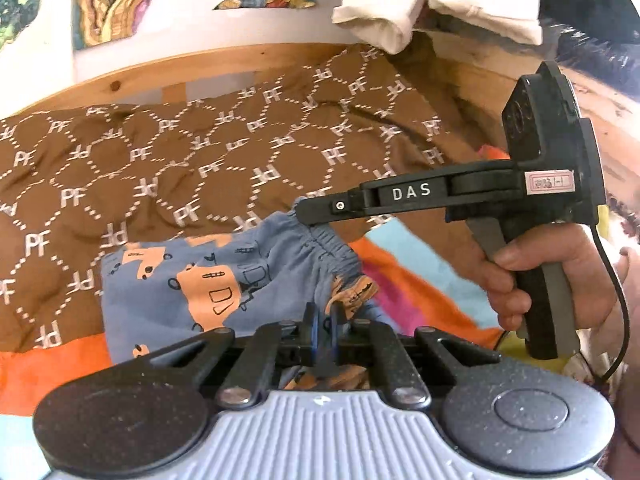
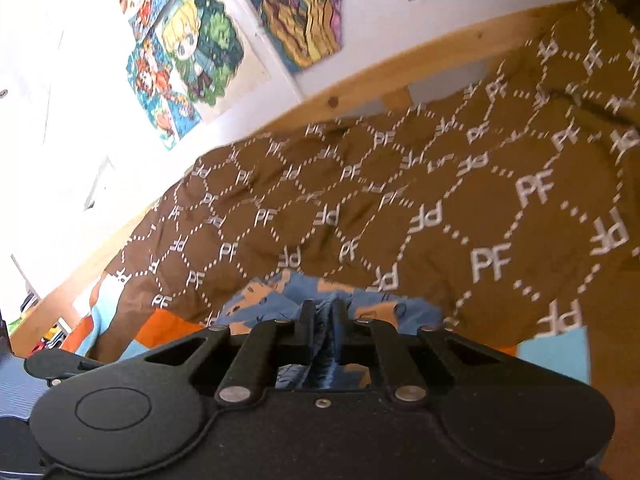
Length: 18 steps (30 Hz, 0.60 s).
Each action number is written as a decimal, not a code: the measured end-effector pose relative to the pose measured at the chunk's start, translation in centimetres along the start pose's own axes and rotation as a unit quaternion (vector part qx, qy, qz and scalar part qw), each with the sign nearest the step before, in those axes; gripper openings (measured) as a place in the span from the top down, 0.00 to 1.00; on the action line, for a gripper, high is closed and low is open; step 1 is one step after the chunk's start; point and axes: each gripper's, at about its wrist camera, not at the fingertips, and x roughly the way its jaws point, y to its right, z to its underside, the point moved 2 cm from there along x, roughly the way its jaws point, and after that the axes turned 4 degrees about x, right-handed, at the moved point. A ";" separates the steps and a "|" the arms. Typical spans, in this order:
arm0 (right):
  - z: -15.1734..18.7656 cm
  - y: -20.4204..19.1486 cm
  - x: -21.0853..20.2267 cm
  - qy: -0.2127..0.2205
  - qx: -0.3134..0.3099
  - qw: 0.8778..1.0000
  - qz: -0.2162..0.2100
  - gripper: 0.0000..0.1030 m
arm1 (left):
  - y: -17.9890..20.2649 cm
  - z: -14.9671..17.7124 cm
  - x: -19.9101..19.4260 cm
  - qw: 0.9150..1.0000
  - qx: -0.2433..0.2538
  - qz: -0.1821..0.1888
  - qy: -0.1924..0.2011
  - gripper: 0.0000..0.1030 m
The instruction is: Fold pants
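The pants (image 1: pixel 192 288) are small, blue with orange vehicle prints, and lie partly lifted over a brown blanket. My left gripper (image 1: pixel 323 316) is shut on the pants' cloth at the near edge. My right gripper (image 1: pixel 305 216) shows in the left wrist view from the side, held in a hand, its fingers pinching the gathered waistband. In the right wrist view the right gripper (image 2: pixel 323 312) is shut on bunched blue cloth of the pants (image 2: pixel 264 300).
A brown blanket with white PF lettering (image 1: pixel 200 152) covers the bed, over an orange, blue and pink sheet (image 1: pixel 400 280). A wooden bed rail (image 1: pixel 200 68) runs along the wall with posters (image 2: pixel 200 52). Folded cream cloth (image 1: pixel 384 12) lies at the far end.
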 end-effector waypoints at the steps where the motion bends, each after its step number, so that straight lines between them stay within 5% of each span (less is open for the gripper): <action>1: -0.1 0.2 -0.2 0.000 -0.002 1.000 0.005 0.92 | 0.3 0.0 0.3 1.000 0.004 0.003 0.000 0.94; 8: 2.0 1.7 1.0 -0.052 -0.020 0.996 0.064 0.90 | 1.0 2.5 3.3 0.998 0.025 0.015 -0.052 0.89; 9: 2.3 1.9 1.3 -0.059 -0.027 0.995 0.074 0.83 | 0.8 3.0 3.2 0.998 0.017 0.016 -0.053 0.85; 11: 2.8 1.9 1.6 -0.067 -0.037 0.993 0.093 0.73 | 0.3 3.4 2.4 0.999 0.000 0.022 -0.044 0.49; 12: 2.9 1.9 1.5 -0.065 -0.038 0.992 0.097 0.70 | -0.1 3.5 1.7 0.999 -0.012 0.022 -0.035 0.40; 13: 3.0 1.9 1.2 -0.063 -0.039 0.992 0.103 0.65 | -0.6 3.7 0.7 0.999 -0.026 0.018 -0.020 0.36; 15: 3.1 1.6 0.6 -0.053 -0.048 0.990 0.121 0.33 | -1.9 3.6 -0.5 0.999 -0.048 -0.003 -0.004 0.36; 18: 3.4 0.3 -0.5 -0.018 -0.089 0.983 0.157 0.19 | -4.4 3.7 -1.6 0.990 -0.102 -0.098 0.022 0.21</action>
